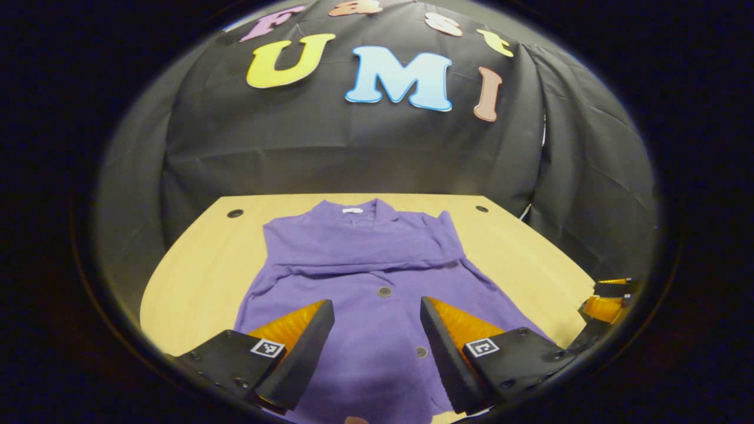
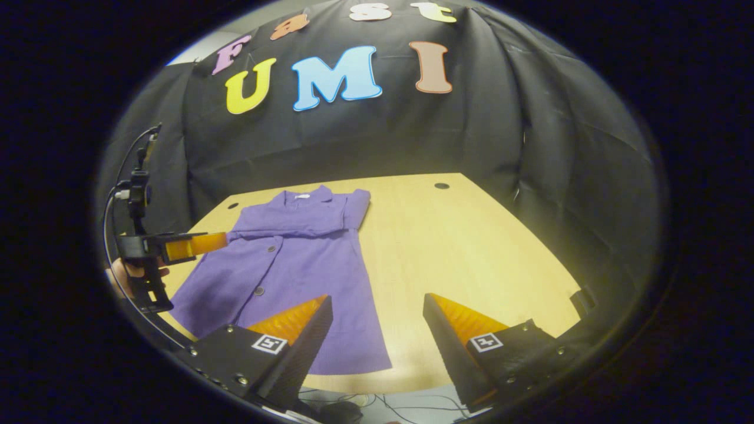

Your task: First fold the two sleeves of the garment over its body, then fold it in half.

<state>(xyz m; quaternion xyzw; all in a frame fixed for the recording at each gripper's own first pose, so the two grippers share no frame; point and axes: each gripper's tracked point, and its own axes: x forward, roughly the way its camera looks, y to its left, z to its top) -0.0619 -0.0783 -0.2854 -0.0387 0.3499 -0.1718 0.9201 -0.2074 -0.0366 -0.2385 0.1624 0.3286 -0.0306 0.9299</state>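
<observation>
Already the purple garment [image 1: 377, 282] was spread flat on the worktop [image 2: 471, 247], sleeves apparently folded across its chest. Both the left gripper [image 1: 377, 347] and right gripper [image 2: 377, 347] were held wide, empty. A one-sided hem grab could skew the half-fold.

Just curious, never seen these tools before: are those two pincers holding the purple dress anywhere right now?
No. The left gripper and right gripper are open, and the purple dress lies flat on the table.
</observation>
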